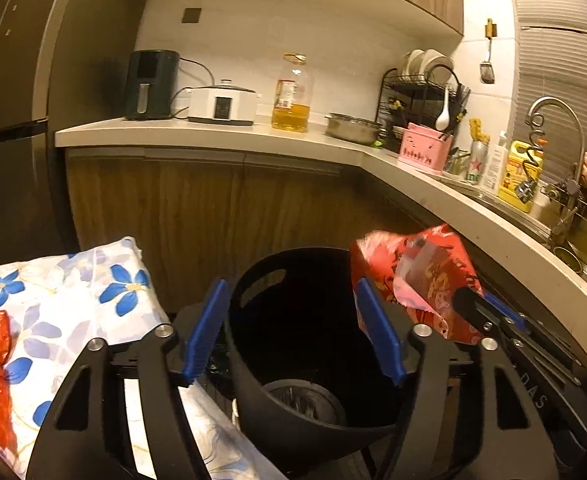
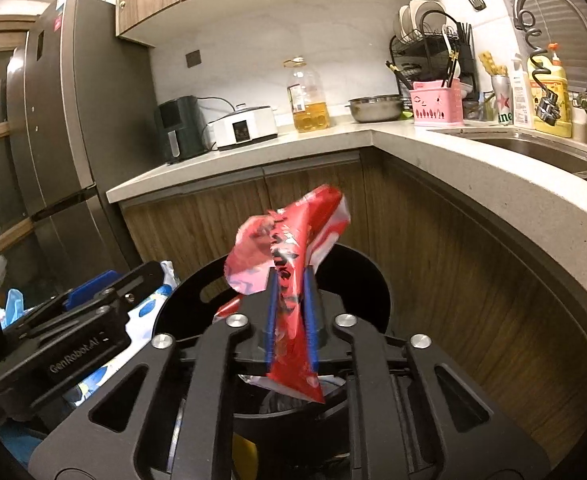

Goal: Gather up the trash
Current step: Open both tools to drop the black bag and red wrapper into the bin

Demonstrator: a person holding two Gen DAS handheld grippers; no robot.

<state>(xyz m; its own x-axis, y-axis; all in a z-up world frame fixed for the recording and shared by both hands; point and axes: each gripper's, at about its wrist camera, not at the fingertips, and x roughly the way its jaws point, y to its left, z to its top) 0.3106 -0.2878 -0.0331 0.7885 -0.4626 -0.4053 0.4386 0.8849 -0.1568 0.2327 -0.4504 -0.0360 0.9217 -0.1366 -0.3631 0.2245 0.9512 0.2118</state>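
Right gripper point(image 2: 290, 312), lower centre of its own view, is pinching a red snack wrapper point(image 2: 289, 248) between narrowly set jaws. The wrapper's long axis is running up the frame, crumpled top flaring toward upper centre, bottom corner hanging over the black bin point(image 2: 373, 280). Left gripper point(image 1: 293, 332) is hovering above the bin's mouth, jaws standing wide with nothing between them. Floral cloth point(image 1: 73, 292) is lying at lower left.
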